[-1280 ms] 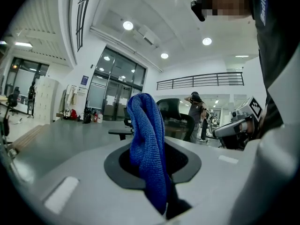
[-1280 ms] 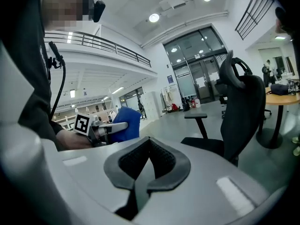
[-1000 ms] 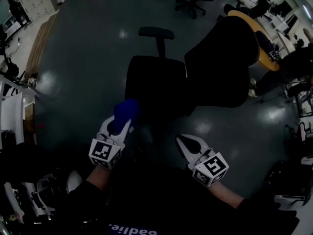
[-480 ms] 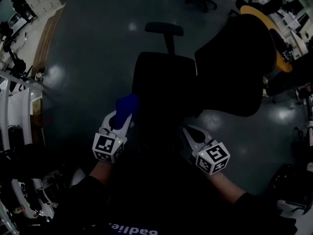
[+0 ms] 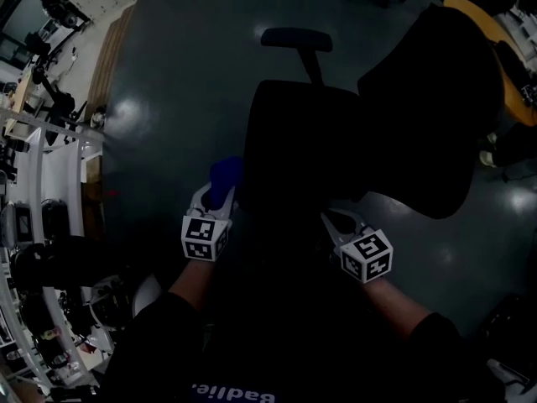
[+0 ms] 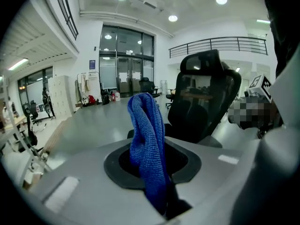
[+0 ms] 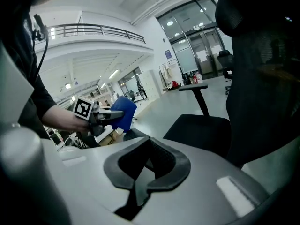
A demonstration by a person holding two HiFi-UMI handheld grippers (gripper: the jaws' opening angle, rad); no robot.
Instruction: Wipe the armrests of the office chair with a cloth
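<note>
Cloth [image 6: 146,139] in left claw [image 5: 215,201], floor [image 5: 168,65] — glossy grey

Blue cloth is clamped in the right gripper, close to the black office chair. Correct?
No. The blue cloth is clamped in the left gripper, not the right; the left gripper view shows it between the jaws. The right gripper is shut on nothing. The rest holds: it is close to the office chair.
</note>
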